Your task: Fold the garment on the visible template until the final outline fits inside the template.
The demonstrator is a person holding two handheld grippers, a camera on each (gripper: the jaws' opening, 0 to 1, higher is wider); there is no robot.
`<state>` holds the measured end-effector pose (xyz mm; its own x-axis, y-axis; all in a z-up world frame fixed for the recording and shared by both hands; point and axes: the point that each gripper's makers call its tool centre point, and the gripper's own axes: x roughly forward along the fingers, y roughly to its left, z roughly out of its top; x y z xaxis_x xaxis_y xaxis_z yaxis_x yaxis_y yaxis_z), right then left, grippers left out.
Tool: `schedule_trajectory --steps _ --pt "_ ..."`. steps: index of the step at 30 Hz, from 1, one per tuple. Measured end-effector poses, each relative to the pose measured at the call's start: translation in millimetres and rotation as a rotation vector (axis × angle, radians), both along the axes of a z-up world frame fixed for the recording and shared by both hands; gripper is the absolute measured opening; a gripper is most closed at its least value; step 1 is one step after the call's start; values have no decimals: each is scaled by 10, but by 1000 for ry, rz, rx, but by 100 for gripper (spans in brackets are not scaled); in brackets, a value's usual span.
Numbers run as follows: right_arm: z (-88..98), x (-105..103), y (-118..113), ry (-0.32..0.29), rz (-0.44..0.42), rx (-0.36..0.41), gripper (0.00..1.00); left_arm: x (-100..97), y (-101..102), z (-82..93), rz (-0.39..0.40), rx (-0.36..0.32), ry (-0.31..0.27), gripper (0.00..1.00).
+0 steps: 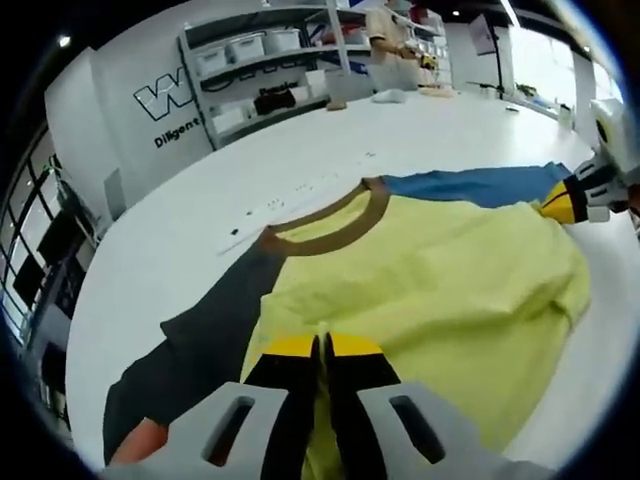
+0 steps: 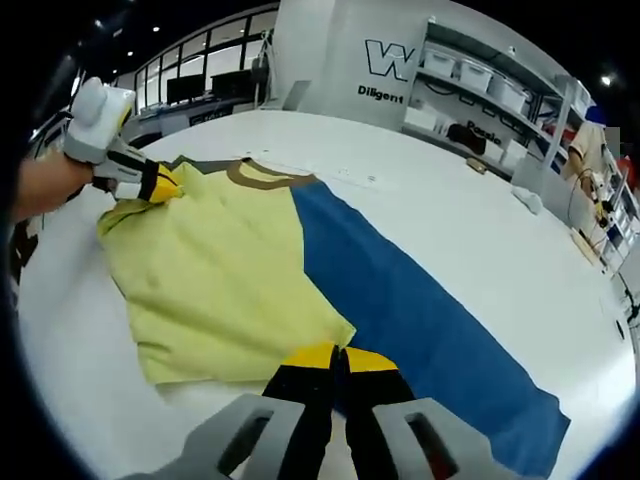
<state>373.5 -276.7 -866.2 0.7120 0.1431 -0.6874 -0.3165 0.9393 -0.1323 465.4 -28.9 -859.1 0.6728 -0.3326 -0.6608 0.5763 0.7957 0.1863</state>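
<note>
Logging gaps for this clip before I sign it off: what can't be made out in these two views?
- Template outline: hidden under the shirt in the left gripper view, and no edge is traceable on the table in the right gripper view.
- Dark sleeve: its end is covered by the left gripper.
- Blue sleeve: its cuff runs into the rim.
- Shelf contents: too small to identify.

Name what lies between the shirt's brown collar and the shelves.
Bare white table, apart from a thin white strip near the collar, in the left gripper view; shelves.
</note>
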Motion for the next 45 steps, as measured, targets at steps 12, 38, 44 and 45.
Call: schedule_trajectory --steps 12,38,44,45 --pt "134 13 0 -40 -9 33 0 2 75 435 5 -120 -73 0" --pt "1230 -121 353 -261 119 62 0 -446 734 1218 86 -364 -180 0" --pt "1494 -230 418 -304 166 30 0 -599 867 1449 85 -381 -220 0" --pt "1535 -250 430 -311 174 27 0 -635 897 1499 83 -386 -228 0"
